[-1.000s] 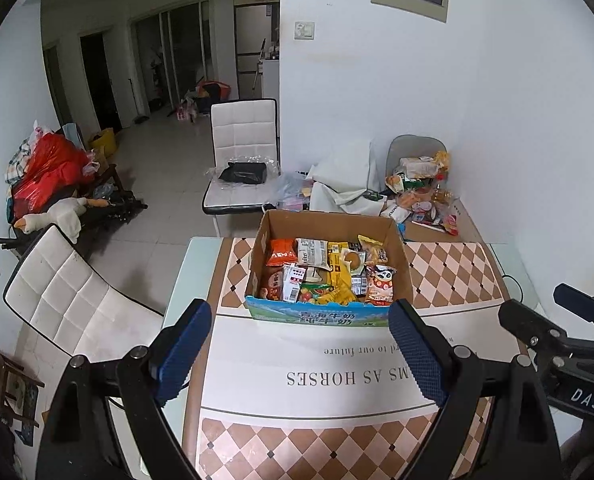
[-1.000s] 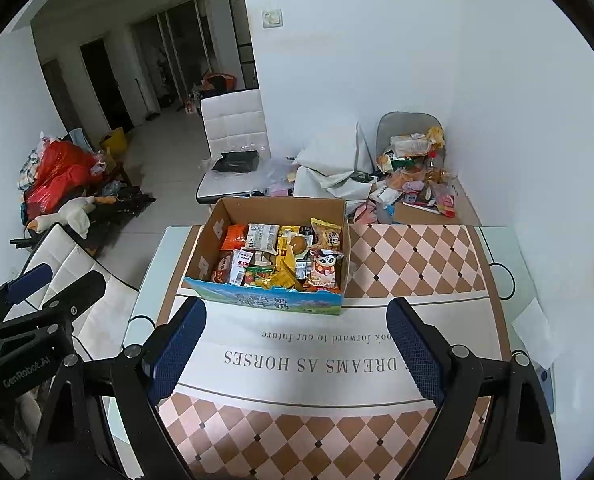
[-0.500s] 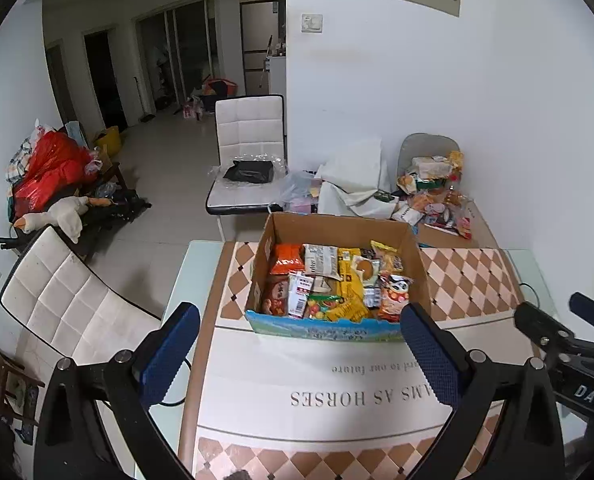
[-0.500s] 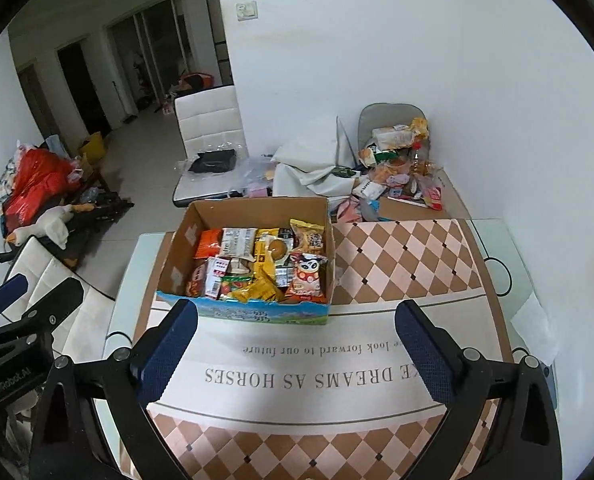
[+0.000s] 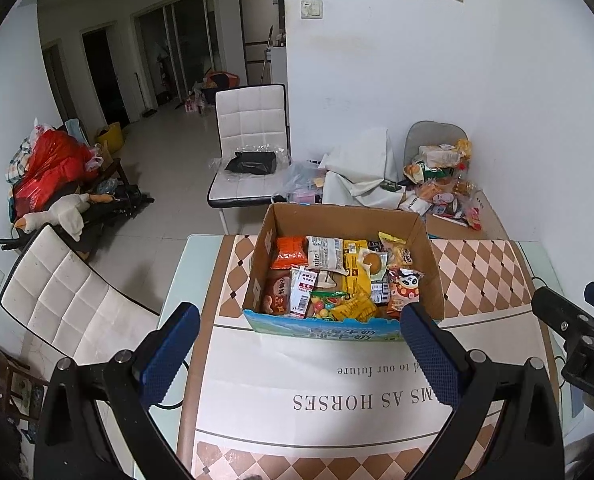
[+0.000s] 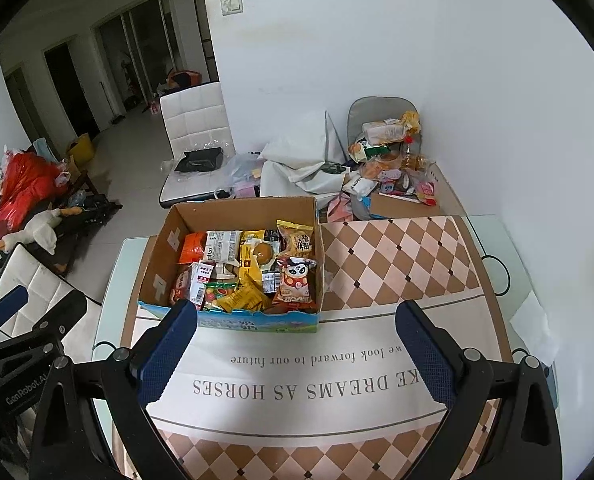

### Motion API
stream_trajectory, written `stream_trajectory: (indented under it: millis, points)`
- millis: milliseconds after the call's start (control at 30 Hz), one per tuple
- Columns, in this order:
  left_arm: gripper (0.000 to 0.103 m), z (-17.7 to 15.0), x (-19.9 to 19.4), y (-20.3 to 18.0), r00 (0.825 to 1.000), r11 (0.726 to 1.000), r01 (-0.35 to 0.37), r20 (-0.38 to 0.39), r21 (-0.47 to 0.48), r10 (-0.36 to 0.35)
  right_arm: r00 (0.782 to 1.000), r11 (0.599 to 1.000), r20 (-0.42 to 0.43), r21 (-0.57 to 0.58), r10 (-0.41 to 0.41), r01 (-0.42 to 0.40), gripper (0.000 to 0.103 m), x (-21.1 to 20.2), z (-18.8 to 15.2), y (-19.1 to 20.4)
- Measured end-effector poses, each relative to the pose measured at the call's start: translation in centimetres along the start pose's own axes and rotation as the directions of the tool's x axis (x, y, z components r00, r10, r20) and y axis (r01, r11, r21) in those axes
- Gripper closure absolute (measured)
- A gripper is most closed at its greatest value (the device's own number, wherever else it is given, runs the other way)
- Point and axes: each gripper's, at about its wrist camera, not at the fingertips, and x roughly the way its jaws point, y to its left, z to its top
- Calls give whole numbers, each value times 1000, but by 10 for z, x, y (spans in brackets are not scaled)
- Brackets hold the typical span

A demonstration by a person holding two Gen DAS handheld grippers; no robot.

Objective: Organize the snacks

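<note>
**A:** What do you have in front of you?

**B:** I am looking down over a worktop (image 5: 485, 268) covered by a cloth with a tan and cream diamond pattern and a white band of printed words. On it stands an open cardboard box (image 5: 337, 218) with a blue printed near wall. It sits toward the far left part of the cloth.

**A:** What is in the box?

**B:** It is packed with snacks (image 5: 337, 276). I can pick out an orange packet (image 5: 291, 254) at the far left, a yellow packet (image 5: 355, 270) near the middle, and a red packet with a panda face (image 6: 295, 280) on the right side. Many labels are too small for me to read.

**A:** How do the claws stand?

**B:** My left claw (image 5: 295, 354) is spread wide, its blue pads well apart, with nothing between them. It hangs over the near part of the cloth, just short of the box. My right claw (image 6: 295, 350) is also spread wide and holds nothing. It hangs over the printed band, with the box ahead of it and slightly to the left.

**A:** Anything else nearby?

**B:** Beyond the far right corner, a second heap of packets (image 6: 389, 164) lies against the white wall. A white padded chair (image 5: 251, 128) stands beyond the far edge, and another white chair (image 5: 63, 304) stands at the left.
</note>
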Motion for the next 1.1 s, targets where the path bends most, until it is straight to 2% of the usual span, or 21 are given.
stream_trajectory:
  millis: [1100]
  points:
    - [1,8,-7,-1,1000,1000,2,11,-6,-2,1000,1000,12,-13,9,-9,1,-6,-4,5]
